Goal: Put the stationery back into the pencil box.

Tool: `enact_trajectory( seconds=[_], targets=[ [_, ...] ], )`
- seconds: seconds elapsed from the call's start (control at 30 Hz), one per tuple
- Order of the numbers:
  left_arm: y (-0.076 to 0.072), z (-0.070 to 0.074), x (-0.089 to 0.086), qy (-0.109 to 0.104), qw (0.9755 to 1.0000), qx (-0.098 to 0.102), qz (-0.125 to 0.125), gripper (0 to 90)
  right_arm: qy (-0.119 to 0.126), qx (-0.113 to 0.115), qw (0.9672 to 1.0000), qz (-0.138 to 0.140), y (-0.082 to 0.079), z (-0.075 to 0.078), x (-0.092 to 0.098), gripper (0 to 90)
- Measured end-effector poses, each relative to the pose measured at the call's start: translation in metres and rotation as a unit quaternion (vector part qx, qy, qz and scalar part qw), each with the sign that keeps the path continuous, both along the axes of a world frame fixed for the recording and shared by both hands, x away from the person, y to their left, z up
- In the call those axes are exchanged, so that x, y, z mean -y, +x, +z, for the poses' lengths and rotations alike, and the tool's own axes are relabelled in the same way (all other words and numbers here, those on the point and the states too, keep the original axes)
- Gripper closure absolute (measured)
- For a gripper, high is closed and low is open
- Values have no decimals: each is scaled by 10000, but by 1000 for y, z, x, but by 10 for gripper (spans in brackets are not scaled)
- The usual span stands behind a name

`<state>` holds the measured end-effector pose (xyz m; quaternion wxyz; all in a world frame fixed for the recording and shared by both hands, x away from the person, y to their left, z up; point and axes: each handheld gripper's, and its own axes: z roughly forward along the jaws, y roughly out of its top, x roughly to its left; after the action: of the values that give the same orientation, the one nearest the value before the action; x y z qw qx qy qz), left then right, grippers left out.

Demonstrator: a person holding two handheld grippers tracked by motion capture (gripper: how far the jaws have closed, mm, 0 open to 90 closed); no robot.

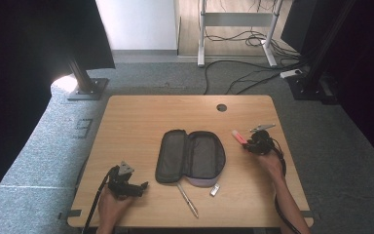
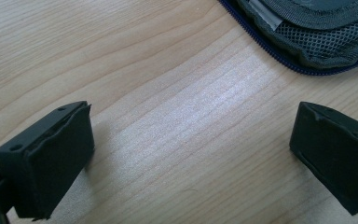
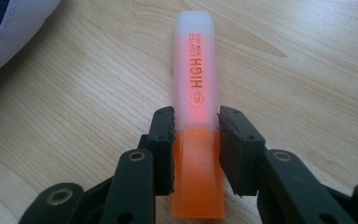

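wooden table carries all | open grey fabric pencil case lies flat mid-table, ready to take items | orange highlighter with frosted cap near right edge, pinched by right gripper for lifting | left gripper spread, idle near front-left corner

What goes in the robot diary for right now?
right gripper: shut on highlighter | left gripper: open | pencil case: unzipped

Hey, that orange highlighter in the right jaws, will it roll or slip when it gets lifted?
The highlighter looks flat-sided, so it probably won't roll on the table. Its smooth plastic may slip a little, though the right gripper clamps both sides. Held near the orange end, its capped end might dip.
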<state>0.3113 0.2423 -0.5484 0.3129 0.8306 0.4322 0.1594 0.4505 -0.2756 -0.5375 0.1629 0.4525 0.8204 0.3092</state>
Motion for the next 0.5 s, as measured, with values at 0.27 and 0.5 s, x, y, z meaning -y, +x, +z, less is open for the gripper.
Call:
enact_trajectory(
  seconds=[0.27, 0.5],
  targets=[
    [0, 0, 0, -4, 10000, 0, -2, 0, 16, 94, 10000, -20, -7, 4, 0, 663],
    [0, 0, 0, -1, 10000, 0, -3, 0, 111, 207, 9997, -40, -13, 10, 2, 663]
  ],
)
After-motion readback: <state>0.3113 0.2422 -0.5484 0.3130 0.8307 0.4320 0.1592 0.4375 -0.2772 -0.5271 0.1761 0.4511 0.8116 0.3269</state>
